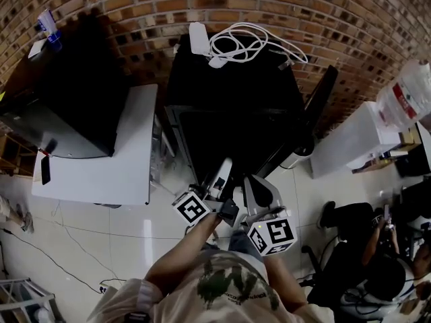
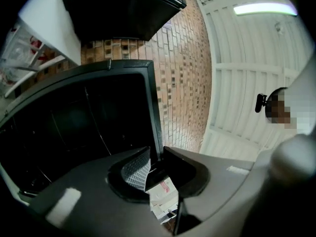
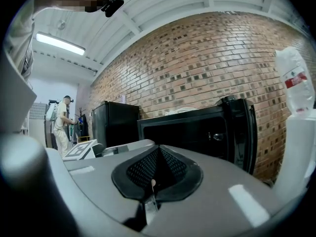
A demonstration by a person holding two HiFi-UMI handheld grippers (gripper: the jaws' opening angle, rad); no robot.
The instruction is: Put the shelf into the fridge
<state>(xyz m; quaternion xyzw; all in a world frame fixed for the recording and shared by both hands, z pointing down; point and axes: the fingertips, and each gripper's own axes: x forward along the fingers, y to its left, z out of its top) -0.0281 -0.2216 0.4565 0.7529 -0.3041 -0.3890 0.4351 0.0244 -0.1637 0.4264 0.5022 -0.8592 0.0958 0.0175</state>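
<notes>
The black mini fridge (image 1: 236, 79) stands against the brick wall with its door (image 1: 322, 103) swung open to the right. In the left gripper view a dark panel with a thin black rim, the shelf (image 2: 154, 117), stands on edge before the fridge's dark inside. Its rim runs straight into my left gripper (image 2: 154, 164), whose pads close on it with a narrow gap. In the head view the left gripper (image 1: 225, 165) points at the lower front of the opening, where the shelf blends into the dark. Beside it, my right gripper (image 1: 250, 180) (image 3: 157, 154) is shut and holds nothing.
A white cabinet (image 1: 128, 147) with a black appliance (image 1: 67, 99) stands left of the fridge. White cables (image 1: 242, 44) lie on the fridge top. Another white cabinet (image 1: 350, 140) is at the right, with a person seated (image 1: 377, 274) near it. A second person stands far off (image 3: 61, 122).
</notes>
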